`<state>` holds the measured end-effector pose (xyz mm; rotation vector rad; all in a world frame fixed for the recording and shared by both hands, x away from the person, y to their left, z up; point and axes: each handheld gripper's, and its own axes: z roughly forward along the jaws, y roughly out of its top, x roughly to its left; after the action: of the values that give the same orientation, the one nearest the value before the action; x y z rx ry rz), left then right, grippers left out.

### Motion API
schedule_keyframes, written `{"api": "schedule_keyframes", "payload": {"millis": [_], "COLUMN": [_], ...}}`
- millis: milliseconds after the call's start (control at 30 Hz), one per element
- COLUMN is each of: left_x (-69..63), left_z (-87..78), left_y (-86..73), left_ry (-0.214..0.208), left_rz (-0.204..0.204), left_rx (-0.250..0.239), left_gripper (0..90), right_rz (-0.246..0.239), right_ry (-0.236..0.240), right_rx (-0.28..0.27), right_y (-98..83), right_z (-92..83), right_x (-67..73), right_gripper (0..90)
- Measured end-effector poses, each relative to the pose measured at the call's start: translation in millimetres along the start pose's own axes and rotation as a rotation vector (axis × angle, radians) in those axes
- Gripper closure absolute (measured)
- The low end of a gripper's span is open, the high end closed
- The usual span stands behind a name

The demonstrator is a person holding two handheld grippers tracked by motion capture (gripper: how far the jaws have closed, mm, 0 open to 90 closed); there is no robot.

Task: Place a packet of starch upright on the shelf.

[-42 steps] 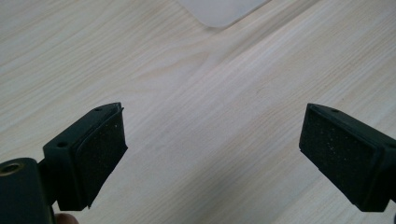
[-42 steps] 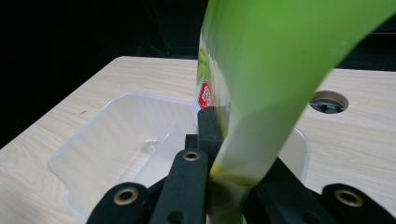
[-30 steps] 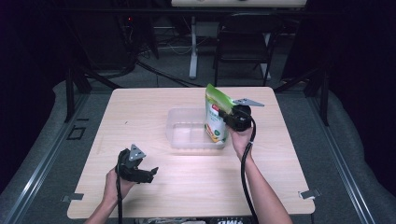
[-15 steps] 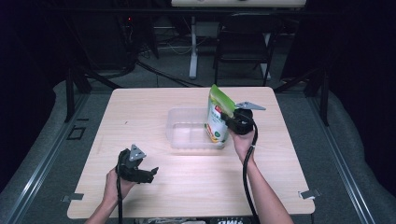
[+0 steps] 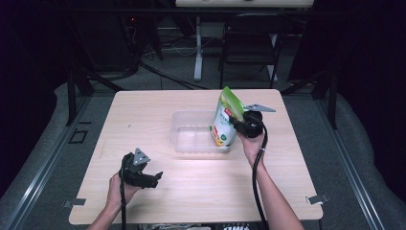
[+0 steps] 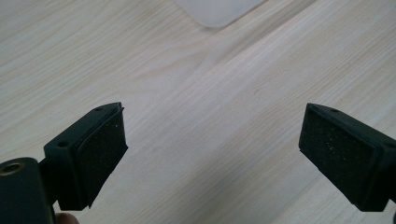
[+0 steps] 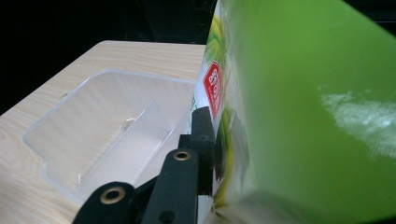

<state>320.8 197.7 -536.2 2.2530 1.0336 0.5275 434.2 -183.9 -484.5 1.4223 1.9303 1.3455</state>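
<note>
Right now the right gripper (image 5: 238, 125) is clamped on a green and white pouch (image 5: 225, 122), holding it upright over the right end of a clear plastic tray (image 5: 191, 139) that sits a little toward 1 o'clock from the middle of the wooden table (image 5: 143, 115). From the high view the pouch's bottom edge sits at or just inside the tray's right end; whether it touches the tray floor cannot be told. In the right gripper view one black jaw presses flat against the pouch (image 7: 303, 116), beside a red label with white print, and the tray (image 7: 102, 121) lies at 9 o'clock from the jaw. The right hand (image 5: 253, 143) grips the tool from 6 o'clock, its cable trailing down the forearm

Meanwhile the left gripper (image 5: 155, 176) rests low over the table at about 7 o'clock, well apart from the tray, jaws spread wide with nothing between them. In its own view the pads (image 6: 100, 154) frame bare wood (image 6: 210, 140), and a corner of the tray (image 6: 219, 9) shows at 12 o'clock
</note>
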Motion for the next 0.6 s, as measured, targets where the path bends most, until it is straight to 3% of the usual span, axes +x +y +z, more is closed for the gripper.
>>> {"api": "schedule_keyframes", "payload": {"millis": [167,267,367,500,600], "left_x": [-0.1,0.3,0.7,0.3,0.2], "left_z": [-0.1,-0.8,-1.1,-0.8,-0.5], "left_y": [0.0,-0.4,-0.6,-0.3,-0.4], "left_ry": [0.002,-0.001,0.0,0.0,0.0], "left_rz": [0.001,0.0,-0.002,0.0,-0.004], "left_rx": [0.001,0.0,0.0,-0.001,0.0], "left_gripper": [7.2,7.2,7.2,7.2,7.1], "right_rz": [0.009,0.014,0.011,0.003,-0.012], "right_ry": [0.003,0.013,0.019,0.035,0.053], "right_rx": [-0.003,0.022,0.035,0.073,0.106], "right_y": [4.9,9.1,11.1,16.1,18.1], "right_z": [-5.4,-11.2,-15.9,-32.6,-43.9], "right_x": [-0.4,-1.4,-2.3,-5.0,-6.0], "right_gripper": [70.5,53.1,46.3,26.4,19.1]}}
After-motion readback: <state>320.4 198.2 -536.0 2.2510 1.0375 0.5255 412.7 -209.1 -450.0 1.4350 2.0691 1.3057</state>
